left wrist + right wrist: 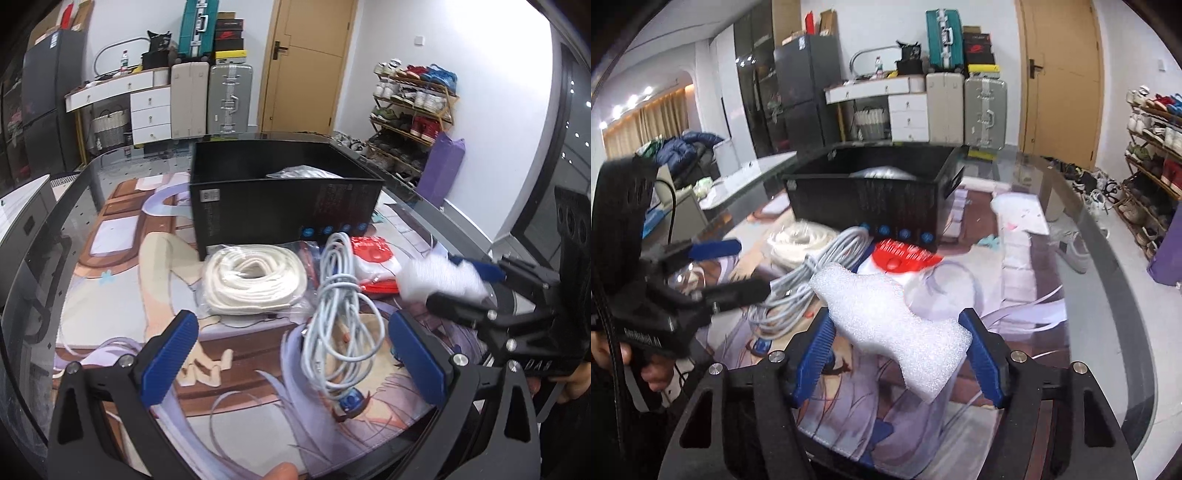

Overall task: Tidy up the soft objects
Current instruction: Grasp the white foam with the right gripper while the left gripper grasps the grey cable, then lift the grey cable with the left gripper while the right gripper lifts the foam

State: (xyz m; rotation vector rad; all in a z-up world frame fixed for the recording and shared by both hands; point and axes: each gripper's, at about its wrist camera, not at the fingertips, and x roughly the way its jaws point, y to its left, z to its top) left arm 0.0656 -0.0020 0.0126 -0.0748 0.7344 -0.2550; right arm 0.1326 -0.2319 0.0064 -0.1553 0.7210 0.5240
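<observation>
a: foam (892, 325) sits clenched in the right gripper (899, 363), lifted clear of the mat, in front of the box (871, 199) and nearer us than it.

b: left of the foam?

a: going left to right in front of the box: rope (255, 282), cable (341, 314), red bag (373, 258), then the foam. the left gripper (291, 360) is released, jaws wide, cable between them untouched.

b: risk?

a: i'd judge the pads bite only the wide near end, so the foam could pivot or squeeze out on the way. its far tip could also catch the box's near wall.

b: which way does it point?

a: long axis runs from the jaws up and leftward, narrow end toward the box.
</observation>
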